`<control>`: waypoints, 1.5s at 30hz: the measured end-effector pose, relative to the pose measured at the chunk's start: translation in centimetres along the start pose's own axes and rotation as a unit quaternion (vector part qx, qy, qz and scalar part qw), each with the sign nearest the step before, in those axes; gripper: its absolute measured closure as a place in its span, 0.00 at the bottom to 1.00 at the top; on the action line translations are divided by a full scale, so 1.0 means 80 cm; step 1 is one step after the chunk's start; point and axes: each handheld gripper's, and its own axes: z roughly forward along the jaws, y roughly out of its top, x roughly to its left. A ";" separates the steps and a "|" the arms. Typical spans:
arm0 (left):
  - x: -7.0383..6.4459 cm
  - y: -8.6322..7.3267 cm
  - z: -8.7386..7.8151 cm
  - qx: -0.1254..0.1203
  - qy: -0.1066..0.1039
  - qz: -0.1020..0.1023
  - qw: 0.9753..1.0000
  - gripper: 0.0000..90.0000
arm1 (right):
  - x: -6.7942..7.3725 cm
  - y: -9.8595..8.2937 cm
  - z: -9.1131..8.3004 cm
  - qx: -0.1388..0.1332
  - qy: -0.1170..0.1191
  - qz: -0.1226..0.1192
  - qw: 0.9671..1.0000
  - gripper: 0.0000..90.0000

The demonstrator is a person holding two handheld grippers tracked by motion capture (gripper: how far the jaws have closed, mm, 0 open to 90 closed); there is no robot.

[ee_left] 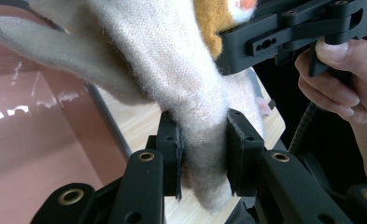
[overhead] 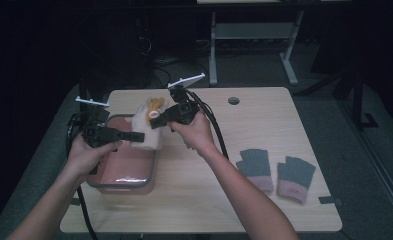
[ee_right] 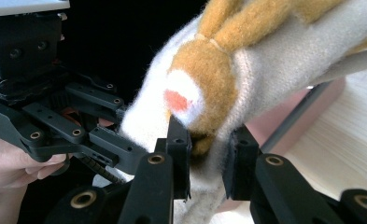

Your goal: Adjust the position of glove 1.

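A cream knit glove (overhead: 146, 125) with an orange animal patch hangs in the air over the pink bin (overhead: 126, 186), held from both sides. My left gripper (overhead: 139, 136) is shut on its cuff end; in the left gripper view the cream fabric (ee_left: 172, 70) is pinched between the pads of my left gripper (ee_left: 203, 158). My right gripper (overhead: 154, 121) is shut on the patched end, and in the right gripper view the orange and white patch (ee_right: 204, 84) sits just above its jaws (ee_right: 208, 161). The two grippers nearly touch.
The pink bin has a grey rim and stands at the table's left front. Two grey gloves with pink cuffs (overhead: 255, 167) (overhead: 294, 177) lie flat at the right front. A cable hole (overhead: 233, 100) is near the far edge. Black cables trail from both grippers.
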 end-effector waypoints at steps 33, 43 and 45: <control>0.050 -0.027 -0.028 0.024 0.036 -0.031 0.999 0.78 | -0.001 0.007 0.082 0.035 0.025 0.012 0.999 0.83; 0.062 -0.034 -0.023 0.034 0.048 -0.036 0.998 0.78 | -0.010 0.002 0.100 0.044 0.026 0.021 0.998 0.83; 0.064 -0.036 -0.021 0.038 0.052 -0.038 0.997 0.78 | -0.013 0.000 0.104 0.046 0.026 0.022 0.998 0.83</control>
